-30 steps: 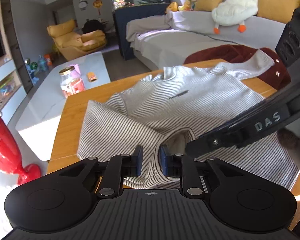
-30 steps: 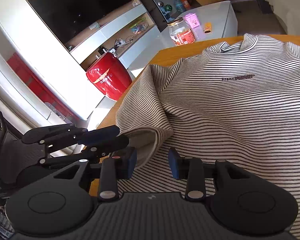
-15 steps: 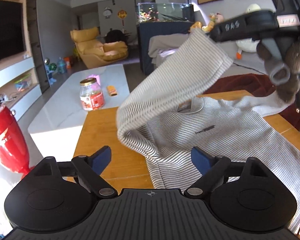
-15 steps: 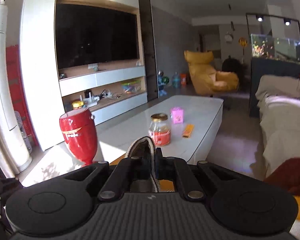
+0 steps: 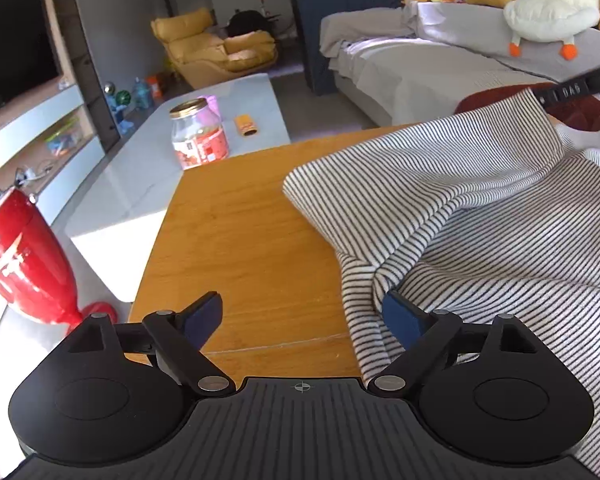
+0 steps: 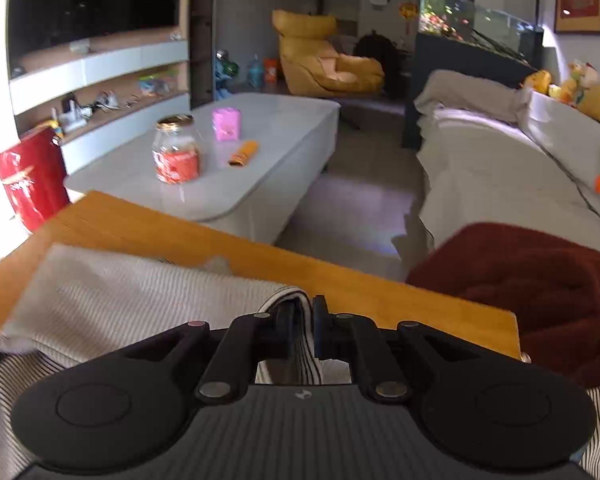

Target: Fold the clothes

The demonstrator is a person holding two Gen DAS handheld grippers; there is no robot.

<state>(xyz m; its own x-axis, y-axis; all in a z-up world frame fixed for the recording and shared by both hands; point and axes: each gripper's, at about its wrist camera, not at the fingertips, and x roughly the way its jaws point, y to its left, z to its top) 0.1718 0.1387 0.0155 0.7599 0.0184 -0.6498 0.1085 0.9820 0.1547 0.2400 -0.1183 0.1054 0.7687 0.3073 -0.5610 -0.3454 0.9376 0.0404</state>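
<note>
My right hand-held gripper (image 6: pixel 302 320) pinches the striped sweater (image 5: pixel 480 216) sleeve over the counter (image 5: pixel 240 240); left hand-held gripper (image 5: pixel 302 316) wide open, empty. Risk: sleeve drops crooked w/o support.

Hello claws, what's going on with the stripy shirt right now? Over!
Left claw open, holding nothing. Right claw shut on the stripy shirt sleeve, folded across the shirt. Dark red garment sits beside it on the wooden table.

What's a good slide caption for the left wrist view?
Open left claw over the wooden table beside the striped shirt, sleeve folded across.
</note>
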